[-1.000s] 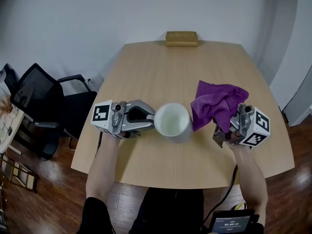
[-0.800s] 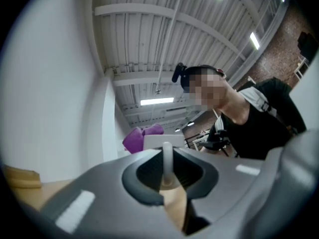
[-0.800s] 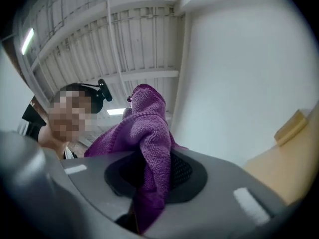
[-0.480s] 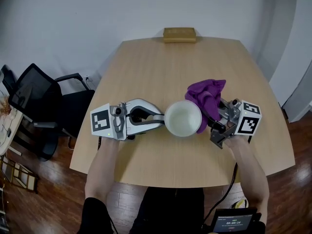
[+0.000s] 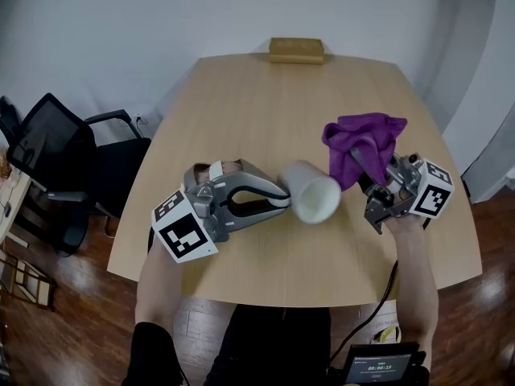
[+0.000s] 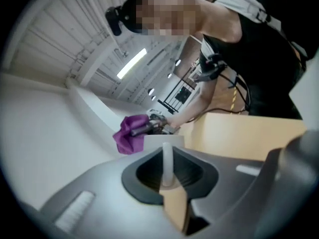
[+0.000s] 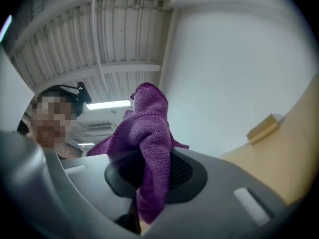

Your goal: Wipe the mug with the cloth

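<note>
A white mug [image 5: 312, 198] hangs over the table, tipped on its side, with my left gripper [image 5: 283, 199] shut on its handle. In the left gripper view the thin white handle [image 6: 168, 162] stands pinched between the jaws, with the mug body [image 6: 164, 140] just beyond. My right gripper [image 5: 364, 182] is shut on a purple cloth [image 5: 366, 139], which bunches up above the fingers, just right of the mug. The right gripper view shows the cloth [image 7: 149, 143] clamped between the jaws of my right gripper [image 7: 144, 203]. From the left gripper the cloth [image 6: 128, 133] shows behind the mug.
A wooden block [image 5: 296, 51] lies at the far edge of the light wooden table [image 5: 265, 111], also seen as the block [image 7: 262, 128] in the right gripper view. A black office chair [image 5: 56, 155] stands left of the table. A small screen device [image 5: 378, 368] sits by the person's body.
The mug went from mouth-up to lying on its side as the left gripper rolled over. The right gripper with the cloth pulled away from the mug, to the right and upward.
</note>
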A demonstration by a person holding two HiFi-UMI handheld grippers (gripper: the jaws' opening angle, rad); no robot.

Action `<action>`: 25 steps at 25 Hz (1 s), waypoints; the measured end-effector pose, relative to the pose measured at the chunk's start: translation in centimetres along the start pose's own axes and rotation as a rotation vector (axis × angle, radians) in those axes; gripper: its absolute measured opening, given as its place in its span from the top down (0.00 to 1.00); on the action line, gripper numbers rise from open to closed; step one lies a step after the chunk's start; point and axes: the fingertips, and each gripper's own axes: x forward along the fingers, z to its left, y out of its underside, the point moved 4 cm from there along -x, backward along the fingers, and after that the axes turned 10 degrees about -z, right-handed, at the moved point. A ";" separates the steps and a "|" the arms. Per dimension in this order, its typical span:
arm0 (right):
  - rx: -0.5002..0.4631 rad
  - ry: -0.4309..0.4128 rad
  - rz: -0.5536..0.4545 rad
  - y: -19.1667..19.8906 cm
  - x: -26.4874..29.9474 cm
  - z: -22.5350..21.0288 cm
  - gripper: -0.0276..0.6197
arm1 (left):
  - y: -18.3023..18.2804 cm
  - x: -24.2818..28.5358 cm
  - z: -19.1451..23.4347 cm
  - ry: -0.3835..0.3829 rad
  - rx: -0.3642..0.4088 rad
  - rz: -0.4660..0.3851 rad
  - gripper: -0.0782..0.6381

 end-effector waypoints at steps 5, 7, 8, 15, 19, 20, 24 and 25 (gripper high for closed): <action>-0.081 -0.205 0.079 0.3 1.0 3.2 0.84 | 0.3 1.0 -1.4 0.089 0.102 0.109 0.80; -0.092 -0.243 0.178 2.3 1.4 3.8 0.84 | 0.2 1.5 -2.0 0.120 0.127 0.124 0.80; -0.095 -0.249 0.217 3.2 1.3 3.9 0.84 | 0.1 1.8 -2.4 0.134 0.136 0.126 0.80; -0.137 -0.039 0.395 7.7 0.5 -0.2 0.84 | -0.4 2.9 -3.8 0.183 0.146 0.103 0.80; -0.185 0.066 0.346 5.8 0.1 -1.7 0.84 | -0.6 2.7 -3.5 0.167 0.142 0.086 0.80; -0.172 0.047 0.287 4.6 0.1 -1.5 0.84 | -0.5 2.4 -3.2 0.156 0.142 0.088 0.80; -0.083 -0.191 0.075 0.8 -1.1 1.9 0.84 | 0.0 2.1 -2.9 0.119 0.143 0.105 0.80; -0.086 -0.242 0.076 0.9 -1.3 2.8 0.84 | -0.1 2.3 -3.0 0.117 0.145 0.106 0.80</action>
